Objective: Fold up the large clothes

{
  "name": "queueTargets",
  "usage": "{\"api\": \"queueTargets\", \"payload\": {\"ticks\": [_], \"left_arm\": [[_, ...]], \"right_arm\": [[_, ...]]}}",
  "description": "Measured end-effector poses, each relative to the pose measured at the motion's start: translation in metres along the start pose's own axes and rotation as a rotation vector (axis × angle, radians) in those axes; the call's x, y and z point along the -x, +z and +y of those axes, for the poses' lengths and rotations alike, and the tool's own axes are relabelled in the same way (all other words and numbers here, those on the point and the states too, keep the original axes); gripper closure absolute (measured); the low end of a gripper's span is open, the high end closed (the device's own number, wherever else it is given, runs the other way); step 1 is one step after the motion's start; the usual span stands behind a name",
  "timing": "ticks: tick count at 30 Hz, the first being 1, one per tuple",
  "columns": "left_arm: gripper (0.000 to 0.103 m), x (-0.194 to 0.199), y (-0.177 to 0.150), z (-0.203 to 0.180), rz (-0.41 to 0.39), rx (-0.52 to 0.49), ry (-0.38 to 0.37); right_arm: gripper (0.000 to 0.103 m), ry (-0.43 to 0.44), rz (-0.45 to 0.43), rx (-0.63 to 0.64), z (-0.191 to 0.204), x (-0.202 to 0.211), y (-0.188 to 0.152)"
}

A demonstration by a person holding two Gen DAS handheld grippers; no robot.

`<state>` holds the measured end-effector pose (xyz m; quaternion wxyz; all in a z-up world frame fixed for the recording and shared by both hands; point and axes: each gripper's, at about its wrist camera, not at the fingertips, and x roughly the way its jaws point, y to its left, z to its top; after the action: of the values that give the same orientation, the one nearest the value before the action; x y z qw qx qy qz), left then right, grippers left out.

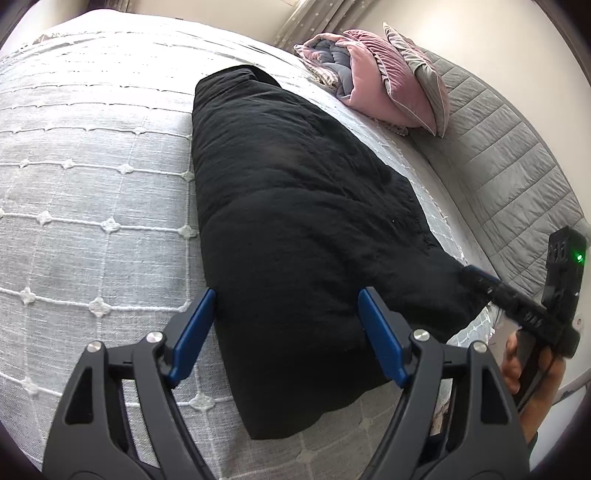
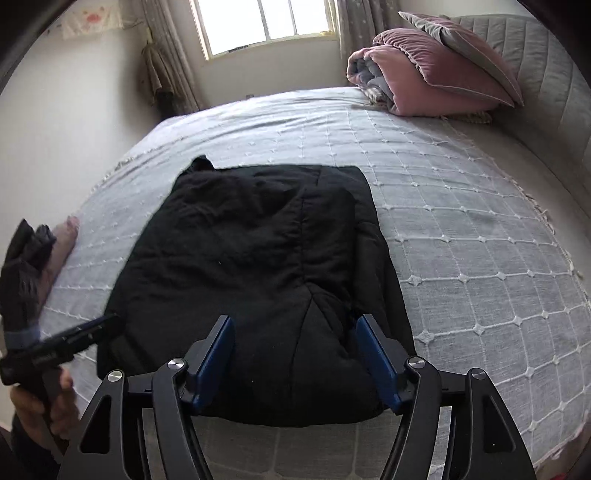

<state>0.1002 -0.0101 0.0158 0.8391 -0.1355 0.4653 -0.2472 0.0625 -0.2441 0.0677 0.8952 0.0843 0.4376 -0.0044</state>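
A large black garment [image 1: 295,221] lies folded into a long thick bundle on the grey bedspread [image 1: 81,206]; it also shows in the right wrist view [image 2: 258,266]. My left gripper [image 1: 286,295] is open, its blue fingers straddling the bundle's near end, just above it. My right gripper [image 2: 295,325] is open too, its fingers over the near edge of the garment. In the left wrist view the right gripper [image 1: 480,280] reaches the bundle's right corner. In the right wrist view the left gripper [image 2: 99,325] is at the garment's left edge.
A rolled pink and grey quilt [image 2: 417,85] and a grey pillow [image 2: 461,44] lie at the head of the bed by the padded grey headboard [image 1: 498,147]. A window [image 2: 266,22] with curtains is beyond the bed. The bed's near edge is below my grippers.
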Motion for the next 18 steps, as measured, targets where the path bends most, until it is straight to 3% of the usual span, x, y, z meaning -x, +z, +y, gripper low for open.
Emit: {"api": "queueTargets", "payload": {"ticks": [1, 2, 5, 12, 18], "left_arm": [[0.024, 0.0, 0.001, 0.001, 0.0, -0.001, 0.005], [0.024, -0.001, 0.001, 0.0, 0.0, -0.002, 0.007], [0.024, 0.0, 0.003, 0.001, 0.002, 0.004, 0.005], [0.03, 0.002, 0.012, -0.002, -0.036, -0.01, 0.014], [0.029, -0.017, 0.005, -0.008, -0.016, -0.052, 0.061]], "right_arm": [[0.044, -0.016, 0.006, 0.006, 0.001, -0.005, -0.002], [0.07, -0.035, 0.01, 0.011, 0.001, -0.01, -0.003], [0.083, -0.056, -0.008, 0.028, 0.002, -0.014, -0.003], [0.088, -0.085, -0.092, -0.013, -0.009, 0.005, 0.005], [0.087, -0.083, 0.016, -0.076, -0.032, -0.028, 0.003]]}}
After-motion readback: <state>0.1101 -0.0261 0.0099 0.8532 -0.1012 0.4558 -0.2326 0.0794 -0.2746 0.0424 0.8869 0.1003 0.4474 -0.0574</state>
